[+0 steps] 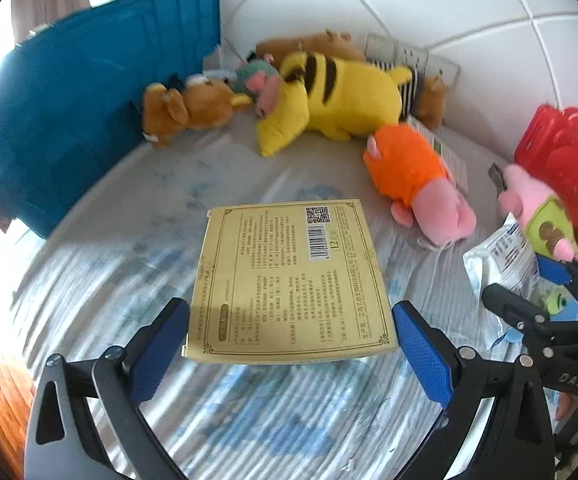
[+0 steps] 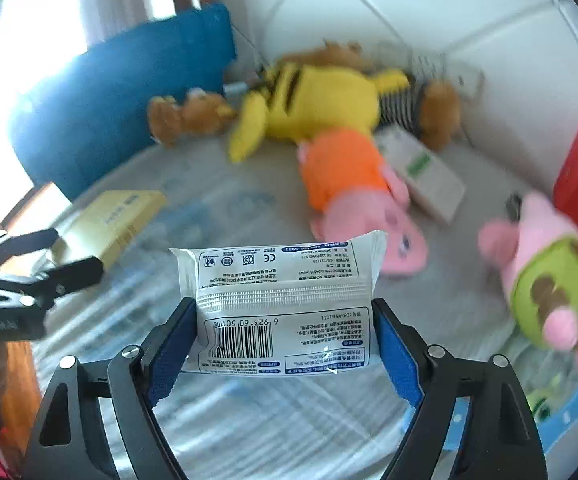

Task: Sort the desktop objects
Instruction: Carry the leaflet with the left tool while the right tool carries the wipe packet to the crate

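Observation:
My left gripper (image 1: 291, 342) is shut on a flat tan box (image 1: 289, 280) printed with text and a barcode, held above the striped table cover. The box also shows in the right wrist view (image 2: 109, 220), with the left gripper (image 2: 75, 252) at the far left. My right gripper (image 2: 283, 340) is shut on a white wet-wipe packet (image 2: 285, 304), held above the table. That packet (image 1: 501, 256) and the right gripper (image 1: 529, 284) show at the right of the left wrist view.
Plush toys lie at the back: a yellow one (image 1: 337, 96), a brown bear (image 1: 185, 110), an orange-and-pink one (image 1: 417, 176), a pink-and-green one (image 1: 537, 212). A blue cushion (image 1: 81, 104) stands left, a red basket (image 1: 565, 152) right, a white-green box (image 2: 425, 172) behind.

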The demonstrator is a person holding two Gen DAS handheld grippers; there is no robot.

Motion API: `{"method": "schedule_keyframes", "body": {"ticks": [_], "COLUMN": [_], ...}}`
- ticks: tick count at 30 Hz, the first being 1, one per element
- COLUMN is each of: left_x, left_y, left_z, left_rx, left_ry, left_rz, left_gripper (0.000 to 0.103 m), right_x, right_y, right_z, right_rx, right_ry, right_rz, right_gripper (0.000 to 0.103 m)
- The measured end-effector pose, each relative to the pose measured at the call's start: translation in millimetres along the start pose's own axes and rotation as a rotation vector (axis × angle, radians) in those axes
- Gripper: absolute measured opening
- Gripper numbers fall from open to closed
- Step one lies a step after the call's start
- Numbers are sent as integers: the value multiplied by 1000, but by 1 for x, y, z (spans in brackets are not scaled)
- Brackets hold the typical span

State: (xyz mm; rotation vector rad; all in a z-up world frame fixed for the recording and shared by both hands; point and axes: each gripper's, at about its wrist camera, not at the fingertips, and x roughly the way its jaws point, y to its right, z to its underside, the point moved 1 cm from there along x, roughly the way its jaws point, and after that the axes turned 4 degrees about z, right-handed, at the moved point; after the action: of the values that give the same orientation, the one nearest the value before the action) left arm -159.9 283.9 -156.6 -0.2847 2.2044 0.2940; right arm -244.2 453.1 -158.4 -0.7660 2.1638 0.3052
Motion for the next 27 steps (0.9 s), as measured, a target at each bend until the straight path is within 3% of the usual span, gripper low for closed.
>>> {"method": "schedule_keyframes", "body": {"ticks": [7,12,27], "left_x": [-58,-98,-153], "left_y": [-41,-69,-100], "left_z": [-17,-26,-37], "left_rx": [17,40,-18], "left_ry": [106,173,278], "left_rz": [7,8,-113], "left_gripper": [102,102,102], "right_x": [-58,-77,-99], "right_y": [-37,-75,-124], "right_z": [-27,-48,-92], "right_rx": [-19,-16,-122], "right_ry": [116,178,263], "right_rz": [22,37,-60], "right_gripper": [85,85,85]}}
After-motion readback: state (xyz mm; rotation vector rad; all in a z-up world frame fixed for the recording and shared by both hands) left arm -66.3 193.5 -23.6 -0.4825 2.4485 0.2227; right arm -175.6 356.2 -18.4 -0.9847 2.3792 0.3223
